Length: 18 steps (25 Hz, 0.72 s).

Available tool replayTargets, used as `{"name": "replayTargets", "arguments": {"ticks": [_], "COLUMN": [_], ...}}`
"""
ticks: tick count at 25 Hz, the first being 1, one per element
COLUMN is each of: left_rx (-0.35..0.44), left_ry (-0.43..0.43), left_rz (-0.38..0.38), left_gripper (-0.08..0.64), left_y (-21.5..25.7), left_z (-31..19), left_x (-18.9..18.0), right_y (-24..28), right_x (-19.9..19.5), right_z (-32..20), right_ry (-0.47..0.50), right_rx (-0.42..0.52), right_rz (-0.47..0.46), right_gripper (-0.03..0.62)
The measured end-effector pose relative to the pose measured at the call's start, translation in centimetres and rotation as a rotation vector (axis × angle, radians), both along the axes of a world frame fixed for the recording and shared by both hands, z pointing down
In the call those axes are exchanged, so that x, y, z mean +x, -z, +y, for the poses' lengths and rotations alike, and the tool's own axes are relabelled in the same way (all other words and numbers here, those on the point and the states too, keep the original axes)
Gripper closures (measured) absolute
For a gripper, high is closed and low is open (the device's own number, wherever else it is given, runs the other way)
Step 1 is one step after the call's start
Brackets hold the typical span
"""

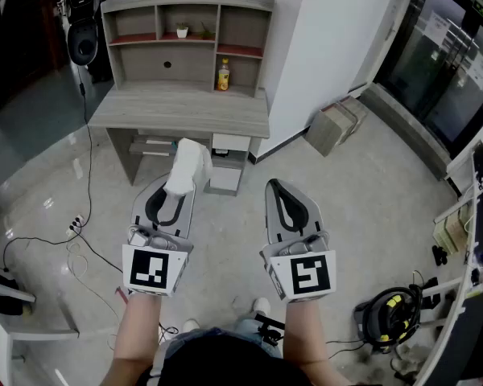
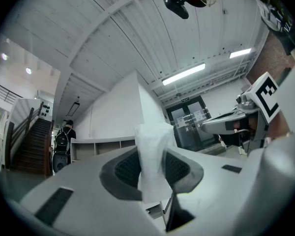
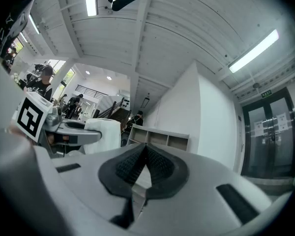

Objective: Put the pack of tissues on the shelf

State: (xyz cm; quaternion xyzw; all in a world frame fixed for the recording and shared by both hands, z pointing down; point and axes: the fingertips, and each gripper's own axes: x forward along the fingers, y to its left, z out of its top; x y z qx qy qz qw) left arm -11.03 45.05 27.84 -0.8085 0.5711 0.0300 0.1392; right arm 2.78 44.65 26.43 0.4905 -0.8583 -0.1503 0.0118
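Pinching the pack of tissues [image 1: 187,166], the left gripper [image 1: 177,191] is aimed toward the shelf [image 1: 189,39] at twelve o'clock. The right gripper [image 1: 280,187] is shown with jaws pressed together.

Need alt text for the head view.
Left tool grips a white tissue pack; right tool is shut and empty. Both point toward a grey desk with a shelf on top.
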Motion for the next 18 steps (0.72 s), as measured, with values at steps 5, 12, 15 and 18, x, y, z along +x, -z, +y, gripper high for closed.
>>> {"name": "replayTargets", "arguments": {"ticks": [5, 12, 15, 18], "left_rx": [0.032, 0.036, 0.028, 0.029], "left_ry": [0.033, 0.071, 0.102, 0.141], "left_rz": [0.007, 0.019, 0.02, 0.027], "left_gripper": [0.456, 0.456, 0.456, 0.456], "left_y": [0.4, 0.0, -0.6, -0.8], "left_z": [-1.8, -5.1, -6.2, -7.0], "left_x": [4.1, 11.2, 14.3, 16.8], "right_y": [0.6, -0.9, -1.5, -1.5], "right_x": [5.1, 13.0, 17.1, 20.2], "right_z": [-1.6, -4.7, -6.2, -7.5], "right_ry": [0.011, 0.04, 0.058, 0.076], "right_rx": [0.009, -0.006, -0.02, -0.019], "right_rz": [0.016, 0.029, 0.024, 0.022], "right_gripper": [0.577, 0.577, 0.577, 0.577]}}
